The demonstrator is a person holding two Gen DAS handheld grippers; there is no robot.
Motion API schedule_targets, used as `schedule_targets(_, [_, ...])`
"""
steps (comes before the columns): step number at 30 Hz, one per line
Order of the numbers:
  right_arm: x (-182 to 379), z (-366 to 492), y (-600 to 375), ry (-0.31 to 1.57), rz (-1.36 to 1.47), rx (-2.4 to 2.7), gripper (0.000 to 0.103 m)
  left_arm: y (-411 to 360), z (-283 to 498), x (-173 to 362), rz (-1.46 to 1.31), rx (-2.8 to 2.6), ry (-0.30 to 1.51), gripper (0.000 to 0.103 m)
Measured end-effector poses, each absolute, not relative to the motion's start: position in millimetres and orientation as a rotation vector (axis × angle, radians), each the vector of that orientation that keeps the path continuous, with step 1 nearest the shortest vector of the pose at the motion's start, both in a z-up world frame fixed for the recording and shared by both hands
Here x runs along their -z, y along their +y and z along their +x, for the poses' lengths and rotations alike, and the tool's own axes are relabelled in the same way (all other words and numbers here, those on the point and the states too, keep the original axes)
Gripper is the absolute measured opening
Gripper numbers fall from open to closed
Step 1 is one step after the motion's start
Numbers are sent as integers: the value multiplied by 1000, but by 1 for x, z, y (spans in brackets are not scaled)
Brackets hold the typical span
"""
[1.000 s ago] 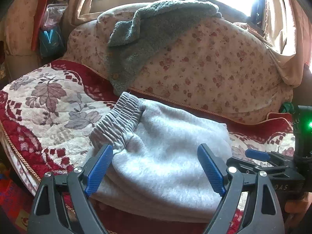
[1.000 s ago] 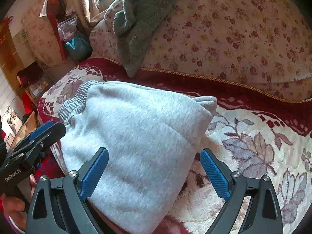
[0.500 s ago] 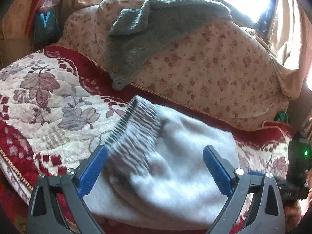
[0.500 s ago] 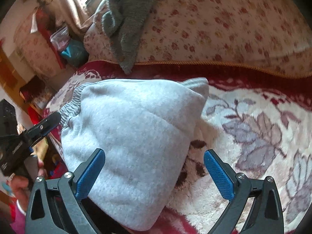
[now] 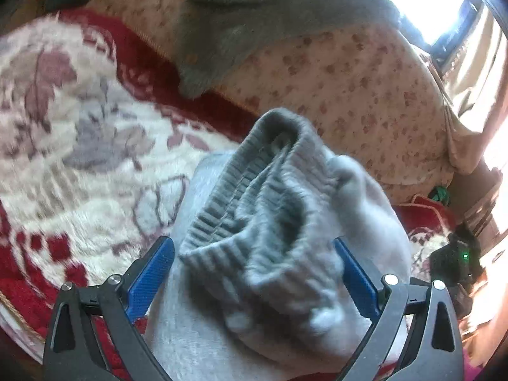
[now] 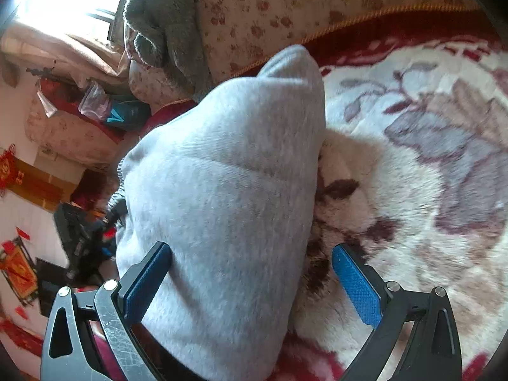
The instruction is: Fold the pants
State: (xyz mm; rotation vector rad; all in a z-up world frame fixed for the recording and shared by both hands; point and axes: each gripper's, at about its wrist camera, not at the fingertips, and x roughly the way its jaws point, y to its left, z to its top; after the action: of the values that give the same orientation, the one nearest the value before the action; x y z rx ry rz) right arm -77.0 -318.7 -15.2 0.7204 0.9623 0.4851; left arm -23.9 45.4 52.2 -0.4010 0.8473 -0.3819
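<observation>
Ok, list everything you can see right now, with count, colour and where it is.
pants: one, light grey, bundled on the blanket, ribbed waistband bunched between the left tongs' fingers
blanket: one, cream with red border and mauve leaf print, under the pants
cushion: one, beige with small red flowers, behind the blanket
sweater: one, grey-green, fuzzy, draped over the cushion
left tongs: black with blue pads, open around the waistband
right tongs: black with blue pads, open, straddling the pants' edge
</observation>
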Motion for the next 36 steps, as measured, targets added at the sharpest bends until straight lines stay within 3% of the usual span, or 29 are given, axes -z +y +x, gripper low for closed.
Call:
schedule_targets(20, [28, -40, -293, 979, 775, -584, 103, 47, -19, -23, -448, 410, 814, 103])
schedule_targets(25, [23, -42, -292, 949, 758, -600, 103, 43, -32, -32, -432, 434, 777, 81])
schedule_targets(27, [18, -43, -290, 942, 746, -615, 103, 40, -37, -38, -435, 442, 765, 77])
schedule_targets(36, [-16, -48, -288, 902, 695, -666, 103, 18, -51, -77, -458, 466, 715, 73])
